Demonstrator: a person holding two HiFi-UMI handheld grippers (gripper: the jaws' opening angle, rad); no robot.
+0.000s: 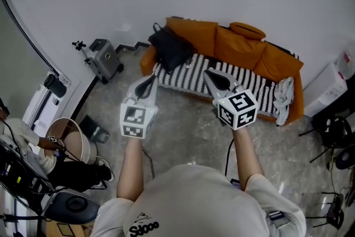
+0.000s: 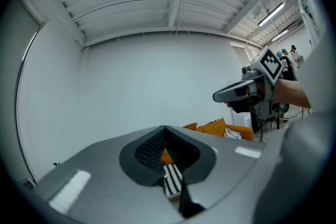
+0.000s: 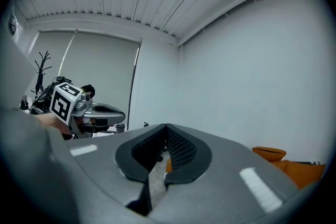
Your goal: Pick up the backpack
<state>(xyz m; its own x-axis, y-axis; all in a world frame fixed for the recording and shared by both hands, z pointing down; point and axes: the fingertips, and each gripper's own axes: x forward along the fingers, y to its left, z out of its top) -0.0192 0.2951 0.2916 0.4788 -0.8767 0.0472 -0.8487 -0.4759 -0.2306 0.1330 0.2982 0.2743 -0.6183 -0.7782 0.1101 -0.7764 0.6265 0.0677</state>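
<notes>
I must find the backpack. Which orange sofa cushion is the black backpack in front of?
The leftmost cushion in the head view: the black backpack covers its left edge, while the other cushions have no bag before them.

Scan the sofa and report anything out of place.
Two things: a crumpled pale cloth is dumped at the right end of the orange sofa, and the black backpack slumps against its left end. Nothing looks spilled or damaged.
</notes>
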